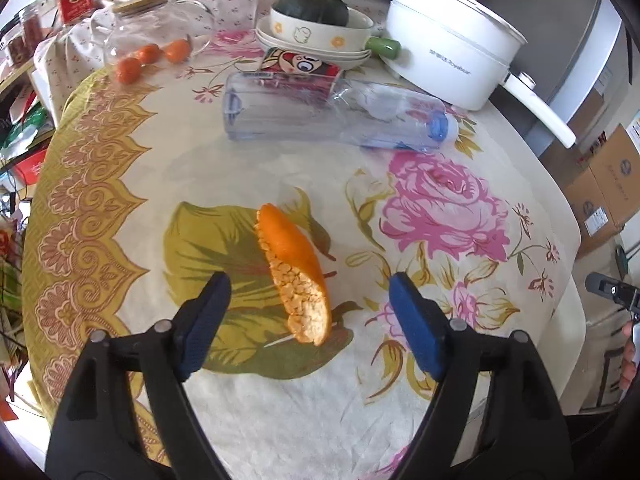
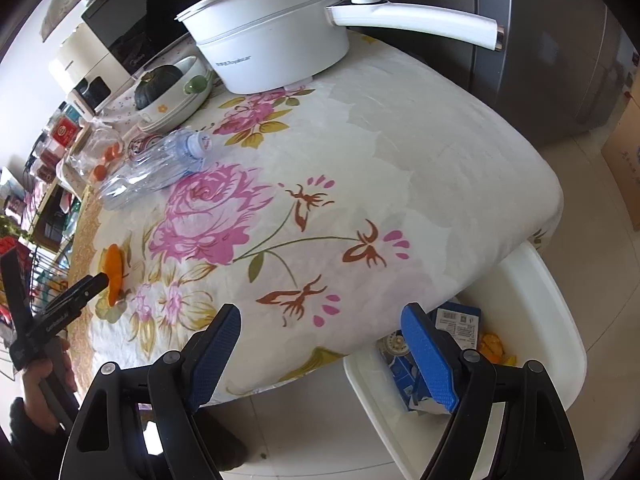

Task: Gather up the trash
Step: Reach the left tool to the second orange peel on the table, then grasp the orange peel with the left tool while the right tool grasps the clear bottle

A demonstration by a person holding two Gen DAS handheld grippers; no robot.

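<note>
Just ahead of my left tongs (image 1: 306,294), a curled strip of orange peel (image 1: 294,276) lies on the flowered cloth of the bench (image 1: 280,420). It sits between the two blue pads (image 1: 414,328) with a gap on either side. These tongs stand wide open and have hold of nothing. My right tongs (image 2: 320,352) are also spread wide and empty, hanging past the near edge of the bench above a white bin (image 2: 532,304) on the tiled floor. A blue carton (image 2: 456,320) and some orange scraps (image 2: 494,344) already lie in the bin.

Further out on the cloth, a clear plastic bottle (image 1: 336,114) lies on its side with its blue cap pointing right. Just behind it lies a red cartoon can (image 1: 302,66). Beyond that a stack of cream dishes (image 1: 320,36) holds a dark green squash (image 1: 314,6). A white electric pot (image 1: 448,48) with a long handle stands to their right. At far left, small oranges (image 1: 148,60) lie beside a glass jar (image 1: 132,20).
</note>
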